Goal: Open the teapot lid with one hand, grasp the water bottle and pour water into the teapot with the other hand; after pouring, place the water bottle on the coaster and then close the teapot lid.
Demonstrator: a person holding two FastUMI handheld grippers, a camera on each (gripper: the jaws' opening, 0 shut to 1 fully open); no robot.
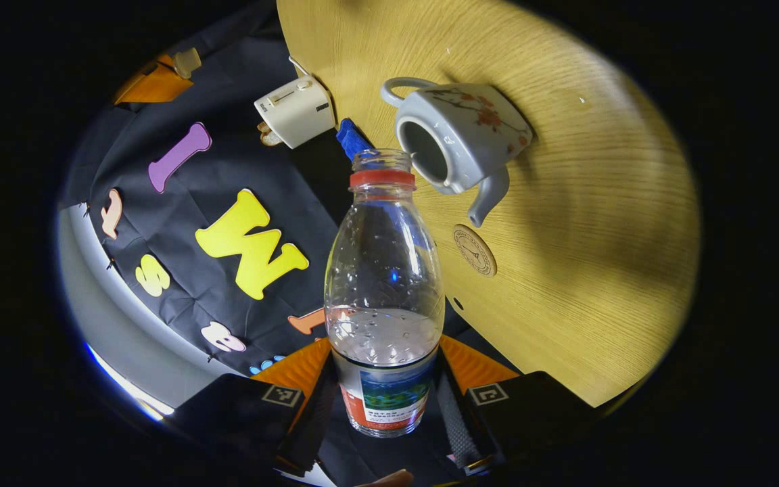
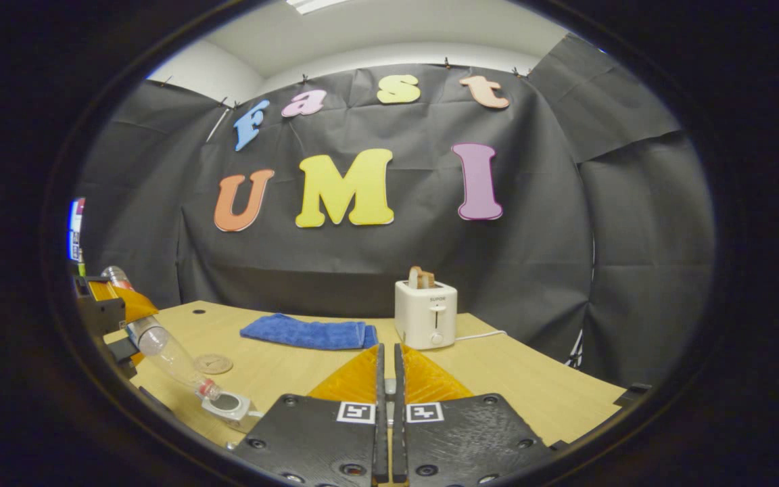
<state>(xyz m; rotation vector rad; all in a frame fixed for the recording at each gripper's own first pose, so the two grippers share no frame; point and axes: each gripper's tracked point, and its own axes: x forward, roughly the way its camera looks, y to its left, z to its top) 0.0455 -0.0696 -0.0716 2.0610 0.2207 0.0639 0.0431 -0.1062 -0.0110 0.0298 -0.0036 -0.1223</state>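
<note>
In the left gripper view, the left gripper (image 1: pixel 385 396) clamps the lower body of a clear water bottle (image 1: pixel 385 297), a finger pressing each side of its printed label; the fingers' lower ends and the bottle's base run out of sight at the bottom edge. The bottle is uncapped, a red ring under its open mouth, roughly a third full, droplets clinging to the inner wall. Its neck points toward the teapot (image 1: pixel 458 138), a pale grey pot with a red blossom sprig, standing lidless on the wooden table (image 1: pixel 585 223); the dark opening faces the camera and the spout points at a round cork coaster (image 1: pixel 475 250) lying just beside it. Past the bottle's mouth a scrap of blue towel (image 1: pixel 351 137) peeks out, mostly hidden, near a white toaster (image 1: pixel 295 110).

In the right gripper view, the right gripper (image 2: pixel 387 379) has its fingers nearly together with a thin gap; whether anything sits between them cannot be made out. At the far left edge the bottle tilts mouth-down over the teapot, which is partly cut off.
</note>
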